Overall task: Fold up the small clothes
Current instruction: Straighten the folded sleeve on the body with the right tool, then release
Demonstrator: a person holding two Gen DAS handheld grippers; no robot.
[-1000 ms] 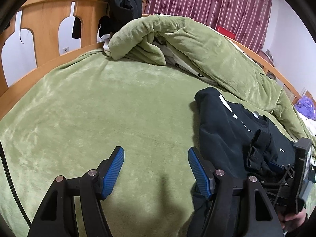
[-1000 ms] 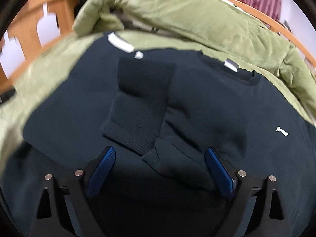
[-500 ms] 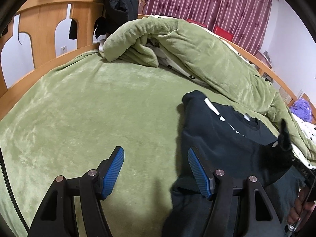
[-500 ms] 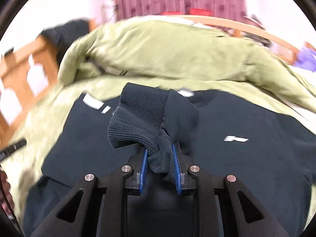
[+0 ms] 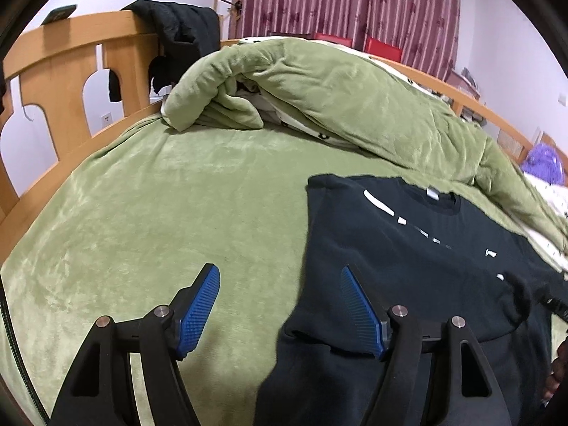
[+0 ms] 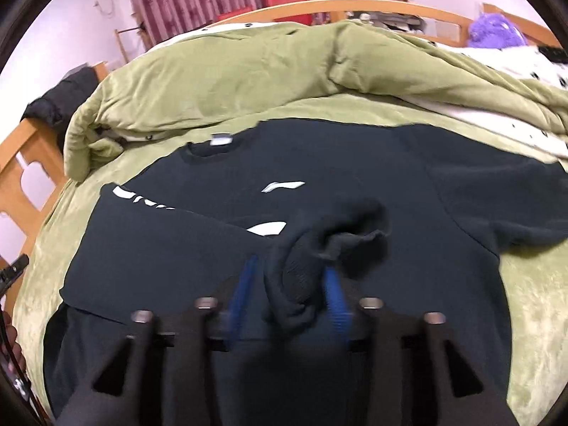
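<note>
A black sweatshirt point(image 5: 408, 259) with white lettering lies on the green bed cover; it also shows in the right wrist view point(image 6: 355, 167). My right gripper point(image 6: 291, 284) has its jaws partly parted around the ribbed sleeve cuff point(image 6: 319, 252), which sits bunched between the blue pads over the shirt's chest; the view is blurred. My left gripper point(image 5: 280, 305) is open and empty, low over the bed, its right finger point(image 5: 362, 312) over the shirt's left edge.
A bunched green duvet point(image 5: 319, 99) lies across the far side of the bed. A wooden bed rail point(image 5: 71, 71) with a black jacket point(image 5: 181, 35) draped on it runs along the left. A purple item point(image 6: 497, 32) sits far right.
My right gripper closed on the sleeve cuff, lifted it and carried it across the chest; now its jaws have parted somewhat. The left gripper shifted slightly; the shirt's left side now lies flat.
</note>
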